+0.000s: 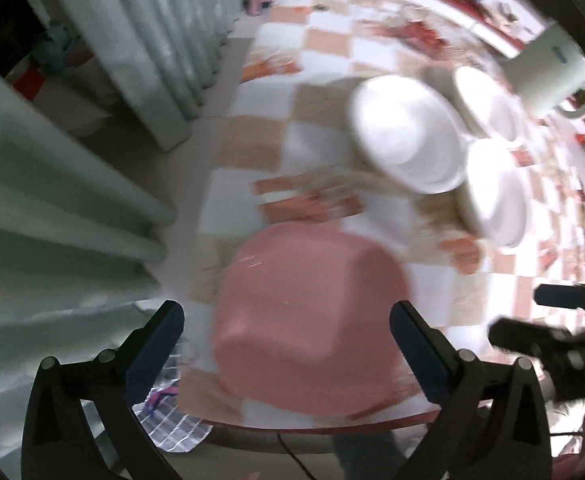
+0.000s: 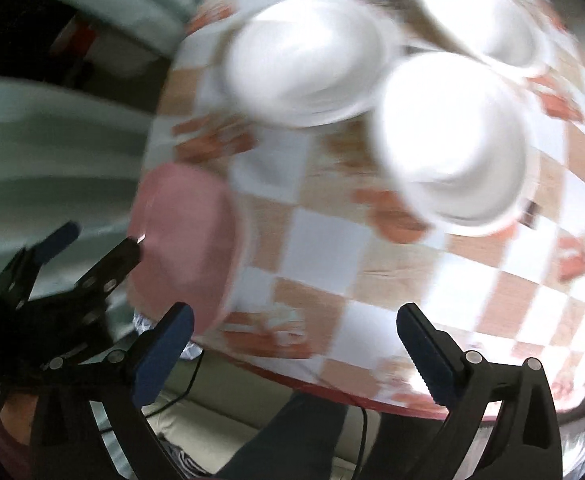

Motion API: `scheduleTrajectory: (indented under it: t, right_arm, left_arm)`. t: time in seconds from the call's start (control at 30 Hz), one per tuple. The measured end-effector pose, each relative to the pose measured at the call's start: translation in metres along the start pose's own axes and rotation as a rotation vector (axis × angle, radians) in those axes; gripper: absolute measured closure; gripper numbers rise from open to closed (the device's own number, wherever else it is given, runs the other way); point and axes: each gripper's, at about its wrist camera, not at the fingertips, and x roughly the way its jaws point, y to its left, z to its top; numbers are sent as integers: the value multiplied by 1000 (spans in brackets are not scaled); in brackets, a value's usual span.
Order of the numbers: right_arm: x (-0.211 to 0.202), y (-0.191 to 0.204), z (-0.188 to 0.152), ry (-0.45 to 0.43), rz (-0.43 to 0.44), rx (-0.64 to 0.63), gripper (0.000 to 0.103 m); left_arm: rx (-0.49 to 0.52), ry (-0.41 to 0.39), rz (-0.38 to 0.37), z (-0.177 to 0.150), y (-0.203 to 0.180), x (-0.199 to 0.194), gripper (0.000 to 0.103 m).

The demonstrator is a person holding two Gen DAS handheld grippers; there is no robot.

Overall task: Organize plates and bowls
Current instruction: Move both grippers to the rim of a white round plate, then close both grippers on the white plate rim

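Note:
A pink bowl [image 1: 312, 320] sits near the front edge of the checkered table, apparently upside down. My left gripper [image 1: 288, 332] hangs above it, open, with its blue pads clear of the bowl on either side. Beyond the bowl lie three white dishes: one [image 1: 408, 132] on the left, one [image 1: 492, 192] on the right, one [image 1: 488, 100] behind. In the right wrist view, my right gripper [image 2: 296, 340] stands open and empty over the table's front edge. There the pink bowl [image 2: 184, 248] is to its left and the white dishes [image 2: 452, 140] ahead. Both views are blurred.
A white mug [image 1: 544, 76] stands at the back right of the table [image 1: 252, 148]. Pale curtains [image 1: 72, 200] hang left of the table. The left gripper [image 2: 92, 252] shows beside the pink bowl. A person's leg [image 2: 292, 440] is under the table edge.

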Motion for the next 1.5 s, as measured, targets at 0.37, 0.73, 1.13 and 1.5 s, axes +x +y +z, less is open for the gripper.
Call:
scheduleTrajectory:
  t: [0.37,0.73,1.13,1.5]
  right_arm:
    - [-29,-119,5,-47,-79,259,1]
    - [-25,-144,45,-71,-147,238,1]
    - [12,-129,103,-24,-157,105,1]
    - [37,-101,131,13,-114,8,50]
  left_arm:
    - [24,118,-178,23,-110,15,0]
    - [-124,162,-118,46,-139,54,0]
    - [-220,214,-49,58,-152,95,0]
    - [-234,228,-71,71,-155,116,29]
